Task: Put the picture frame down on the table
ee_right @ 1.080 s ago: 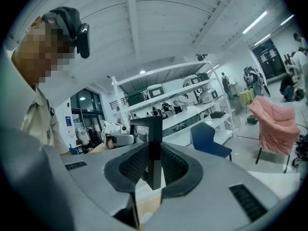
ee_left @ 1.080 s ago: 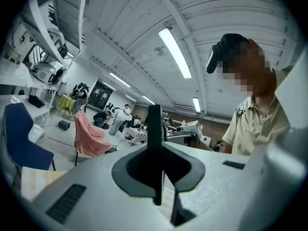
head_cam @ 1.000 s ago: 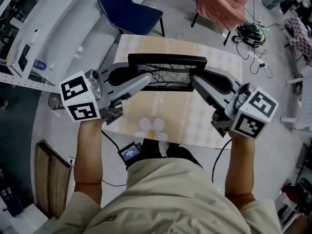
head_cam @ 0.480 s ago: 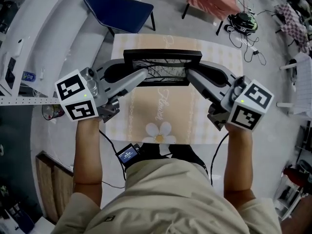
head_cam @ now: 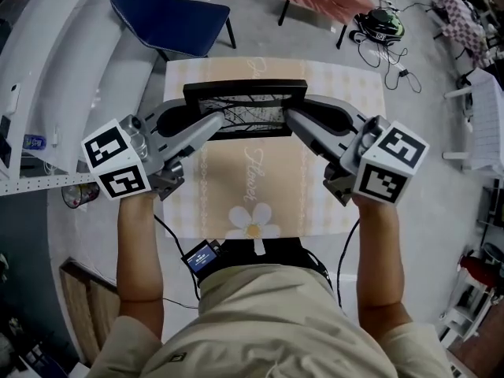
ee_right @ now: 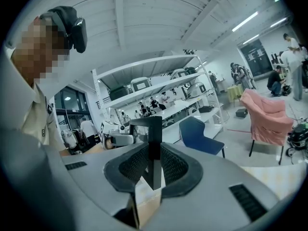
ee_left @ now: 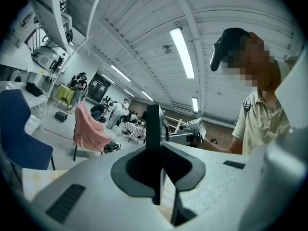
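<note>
Together our left tool (head_cam: 211, 122), its jaws just opening a little, and right tool (head_cam: 290, 118) gripped the picture frame (head_cam: 244, 93) over the table (head_cam: 354, 105).

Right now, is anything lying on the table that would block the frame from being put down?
Nothing visible does. The frame is gripped at its ends by the left gripper and the right gripper, and the cloth on the table below shows only its printed flower.
</note>
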The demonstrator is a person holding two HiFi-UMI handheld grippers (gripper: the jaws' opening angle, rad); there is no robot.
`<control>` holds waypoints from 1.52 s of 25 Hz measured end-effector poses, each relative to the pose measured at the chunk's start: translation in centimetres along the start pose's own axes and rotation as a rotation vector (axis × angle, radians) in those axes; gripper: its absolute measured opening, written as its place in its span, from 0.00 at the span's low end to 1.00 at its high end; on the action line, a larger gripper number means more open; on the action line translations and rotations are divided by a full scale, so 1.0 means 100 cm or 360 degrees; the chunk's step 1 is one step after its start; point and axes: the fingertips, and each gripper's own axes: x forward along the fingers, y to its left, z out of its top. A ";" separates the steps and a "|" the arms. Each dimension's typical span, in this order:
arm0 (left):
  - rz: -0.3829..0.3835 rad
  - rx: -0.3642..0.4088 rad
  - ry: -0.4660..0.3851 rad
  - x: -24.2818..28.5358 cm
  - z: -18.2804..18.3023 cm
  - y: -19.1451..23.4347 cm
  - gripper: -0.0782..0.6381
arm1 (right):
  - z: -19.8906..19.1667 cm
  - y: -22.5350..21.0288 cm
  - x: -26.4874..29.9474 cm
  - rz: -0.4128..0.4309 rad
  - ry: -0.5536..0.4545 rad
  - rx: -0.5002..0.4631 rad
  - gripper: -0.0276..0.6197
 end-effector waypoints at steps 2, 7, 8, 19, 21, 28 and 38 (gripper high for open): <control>0.0035 -0.0001 0.0019 0.003 0.005 -0.026 0.18 | 0.004 0.015 -0.021 0.0028 -0.0010 0.0010 0.15; 0.0114 0.0023 0.0048 0.010 0.003 -0.017 0.19 | 0.001 0.002 -0.018 0.0057 -0.0032 0.0027 0.15; 0.0123 0.0021 0.0051 0.013 -0.003 -0.002 0.19 | -0.004 -0.010 -0.009 0.0058 -0.0029 0.0032 0.15; 0.0255 0.0023 0.0126 0.017 -0.006 0.020 0.20 | -0.010 -0.031 0.006 0.0081 -0.0015 0.0100 0.15; 0.0276 0.0017 0.0135 0.017 -0.010 0.024 0.21 | -0.014 -0.035 0.009 0.0078 -0.0009 0.0111 0.15; 0.0371 0.0011 0.0198 0.021 -0.034 0.045 0.23 | -0.038 -0.053 0.019 0.0067 0.0013 0.0151 0.15; 0.0484 -0.0067 0.0301 0.020 -0.058 0.079 0.25 | -0.061 -0.077 0.041 0.0028 0.0111 0.0211 0.15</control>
